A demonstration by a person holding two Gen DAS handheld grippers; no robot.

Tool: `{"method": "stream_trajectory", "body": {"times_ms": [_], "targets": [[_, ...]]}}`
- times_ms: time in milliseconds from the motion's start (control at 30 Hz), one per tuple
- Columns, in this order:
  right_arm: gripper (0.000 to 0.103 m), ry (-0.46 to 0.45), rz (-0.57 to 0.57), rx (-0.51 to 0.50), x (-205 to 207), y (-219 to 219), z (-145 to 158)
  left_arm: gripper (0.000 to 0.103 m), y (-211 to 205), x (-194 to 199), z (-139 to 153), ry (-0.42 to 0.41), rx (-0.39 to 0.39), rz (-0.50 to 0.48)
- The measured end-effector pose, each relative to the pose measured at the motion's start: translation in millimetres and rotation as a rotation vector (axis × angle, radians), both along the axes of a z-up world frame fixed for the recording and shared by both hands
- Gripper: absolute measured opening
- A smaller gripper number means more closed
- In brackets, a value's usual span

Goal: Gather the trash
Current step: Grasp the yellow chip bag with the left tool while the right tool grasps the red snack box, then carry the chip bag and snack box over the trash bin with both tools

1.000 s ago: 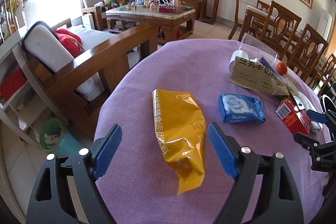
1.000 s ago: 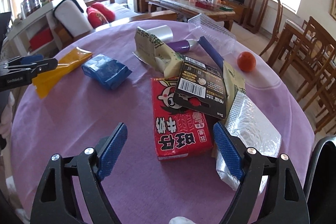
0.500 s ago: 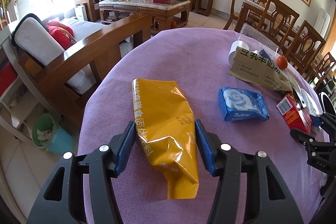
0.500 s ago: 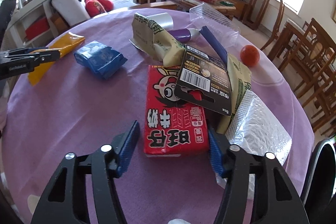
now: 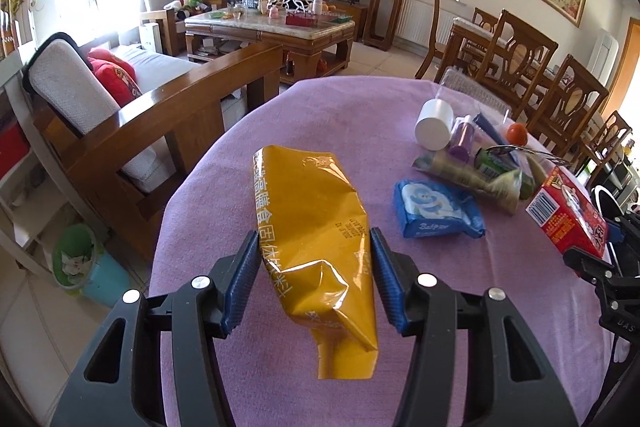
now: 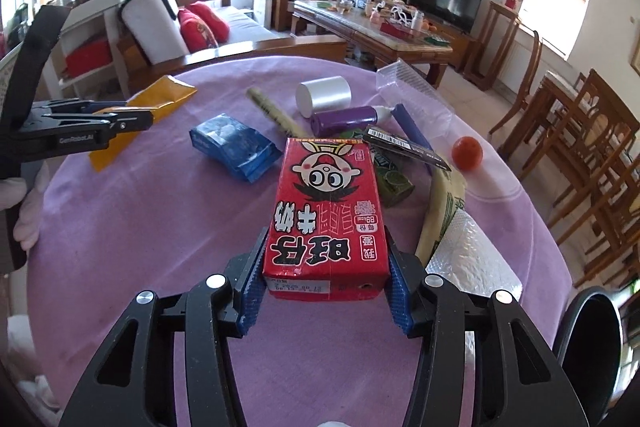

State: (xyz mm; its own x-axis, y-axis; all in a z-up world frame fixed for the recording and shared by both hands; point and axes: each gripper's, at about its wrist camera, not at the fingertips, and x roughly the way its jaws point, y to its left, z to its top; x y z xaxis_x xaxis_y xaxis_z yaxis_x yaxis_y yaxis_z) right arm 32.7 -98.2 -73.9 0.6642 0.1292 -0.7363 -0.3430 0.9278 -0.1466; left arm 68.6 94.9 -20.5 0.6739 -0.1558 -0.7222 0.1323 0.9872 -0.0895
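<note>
Trash collection at an early stage. Left gripper [image 5: 314,281]: jaws closed against both sides of the yellow snack bag [image 5: 316,239], held above the purple worktop [image 5: 224,187]. Right gripper [image 6: 326,277]: jaws clamped on the near end of the red milk carton [image 6: 328,211], tilted up off the cloth. Neither item is binned yet. Still lying on the worktop: blue tissue pack [image 6: 234,147], purple bottle [image 6: 344,119], white cup [image 6: 324,95], black card [image 6: 404,145], bubble mailer [image 6: 472,259]. A dark bin rim [image 6: 588,343] shows at far right.

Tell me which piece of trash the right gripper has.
The red milk carton, clamped between the right gripper's jaws. The yellow bag is in the left gripper.
</note>
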Motion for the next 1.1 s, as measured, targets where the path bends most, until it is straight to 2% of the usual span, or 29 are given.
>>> {"method": "stream_trajectory", "body": {"times_ms": [233,433,533,733,1100], "targets": [[0.051,-0.021,0.014,0.06,-18,-14,17,0.053,-11,-18,25,-0.066,-0.024,-0.032],[0.051,-0.035,0.001,0.117,-35,-36,24,0.053,-35,-32,42,-0.118,-0.042,-0.082],[0.051,-0.052,-0.011,0.176,-46,-55,29,0.053,-54,-38,51,-0.14,-0.062,-0.121],[0.051,-0.076,-0.082,0.262,-65,-112,36,0.053,-113,-50,65,-0.175,-0.066,-0.243],[0.051,-0.117,-0.253,0.3,-113,-216,38,0.053,-242,-70,73,-0.181,-0.07,-0.494]]}}
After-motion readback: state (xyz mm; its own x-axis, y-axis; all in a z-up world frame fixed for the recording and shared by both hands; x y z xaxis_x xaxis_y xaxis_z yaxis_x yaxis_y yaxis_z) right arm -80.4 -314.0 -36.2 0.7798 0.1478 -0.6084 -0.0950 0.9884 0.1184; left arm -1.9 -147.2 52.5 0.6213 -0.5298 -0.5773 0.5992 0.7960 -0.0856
